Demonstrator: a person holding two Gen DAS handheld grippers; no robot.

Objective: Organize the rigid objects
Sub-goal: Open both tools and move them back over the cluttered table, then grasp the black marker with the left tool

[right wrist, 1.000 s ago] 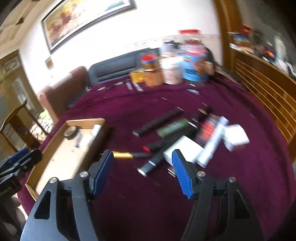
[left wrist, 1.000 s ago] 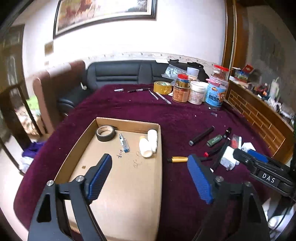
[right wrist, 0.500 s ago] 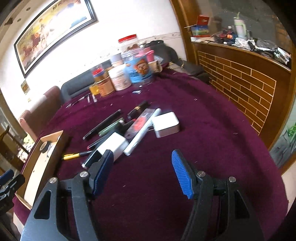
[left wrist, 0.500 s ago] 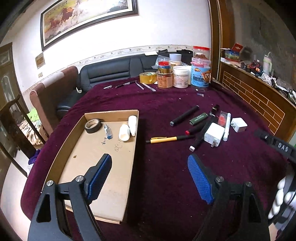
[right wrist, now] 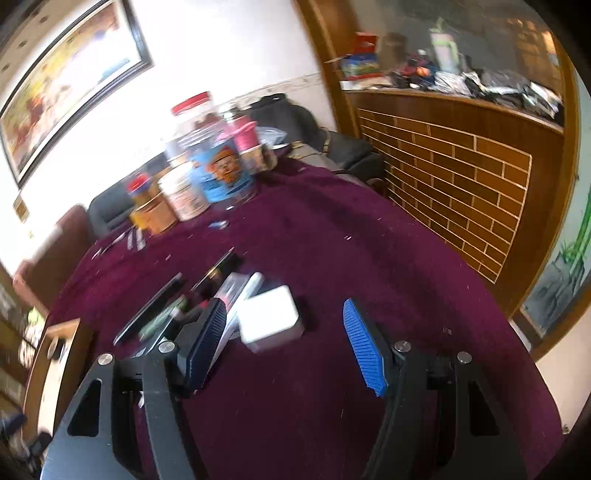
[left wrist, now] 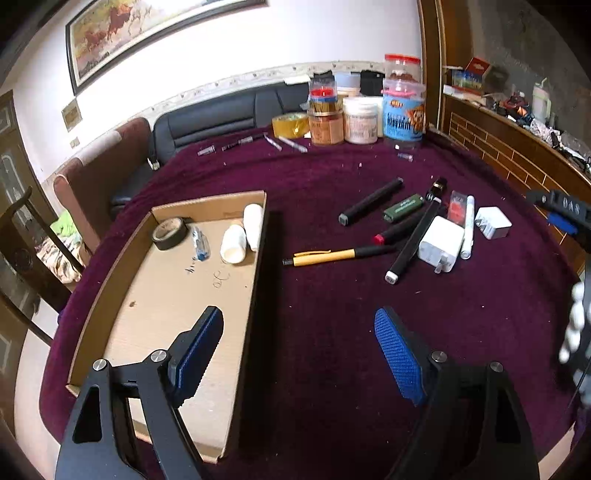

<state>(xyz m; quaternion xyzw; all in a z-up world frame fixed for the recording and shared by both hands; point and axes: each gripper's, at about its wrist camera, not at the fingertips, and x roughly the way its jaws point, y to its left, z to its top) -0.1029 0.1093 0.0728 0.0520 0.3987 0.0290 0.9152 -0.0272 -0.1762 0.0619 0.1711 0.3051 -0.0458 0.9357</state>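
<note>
At the far edge of my table, with its purple cloth, stand jars and a tape roll. Behind them I see a black sofa, a framed painting and a brick-patterned counter.

Your left gripper hangs with its jaws spread wide and nothing between them, its left finger above the cardboard tray and its right finger off the tray's right side. Your right gripper is likewise wide apart and empty, well to the tray's right.
</note>
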